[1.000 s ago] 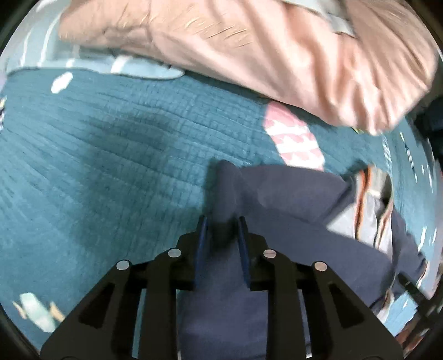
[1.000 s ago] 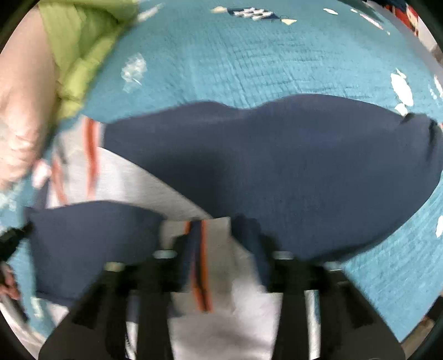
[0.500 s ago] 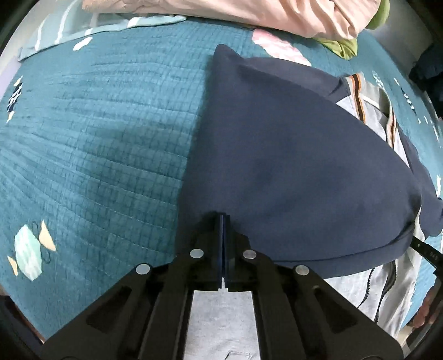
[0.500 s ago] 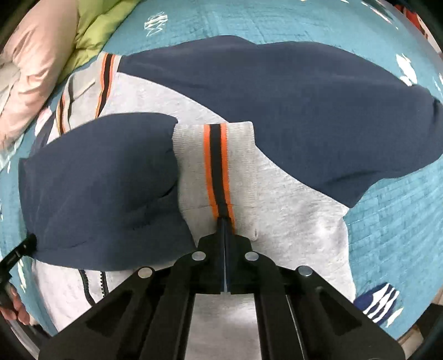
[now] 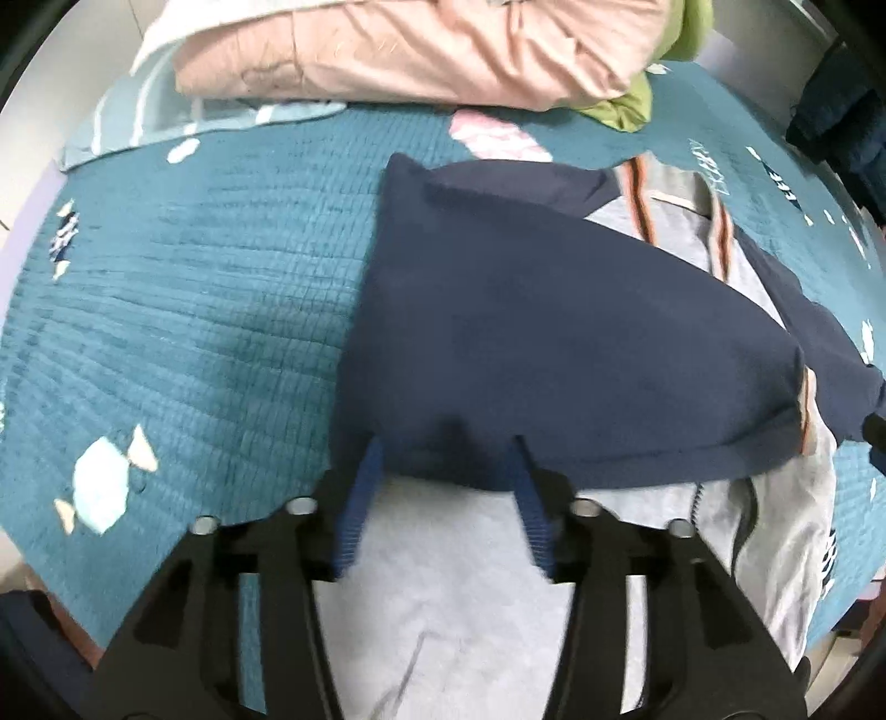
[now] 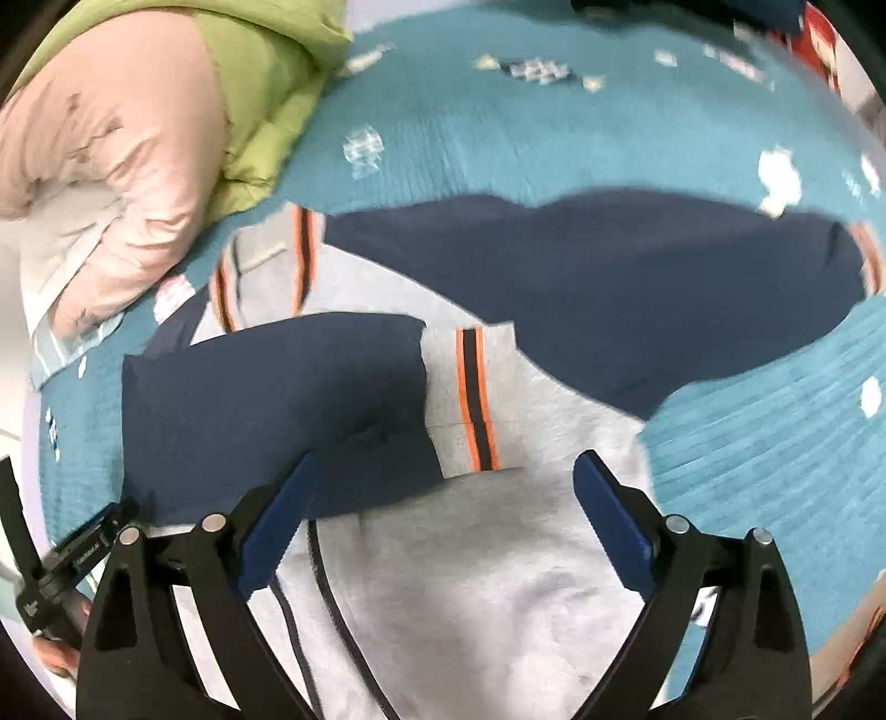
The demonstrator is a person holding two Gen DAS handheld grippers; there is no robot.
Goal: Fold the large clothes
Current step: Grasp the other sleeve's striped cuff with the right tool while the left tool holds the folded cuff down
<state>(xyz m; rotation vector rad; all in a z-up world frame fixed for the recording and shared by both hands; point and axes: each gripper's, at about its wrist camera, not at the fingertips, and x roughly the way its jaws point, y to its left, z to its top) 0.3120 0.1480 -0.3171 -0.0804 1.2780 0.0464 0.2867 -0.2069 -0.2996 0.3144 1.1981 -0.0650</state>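
Teal quilted bedding spreads under everything, with a pink duvet and a green one bunched at the far end. On it lies my jacket, grey body, navy sleeves, orange-striped trim. Half a second ago both my grippers were pinched flat on cloth; now both have just been opening. My left gripper stands partly spread just short of the hem of the navy sleeve, which lies folded across the grey chest, and nothing is pressed between its pads. My right gripper gapes wide above the grey front, the striped cuff just beyond its tips, also holding nothing. So that sleeve is laid down and let go (one fold done, I judge). The other navy sleeve is stretched out over the quilt, so I reckon it comes next, before the body is folded.
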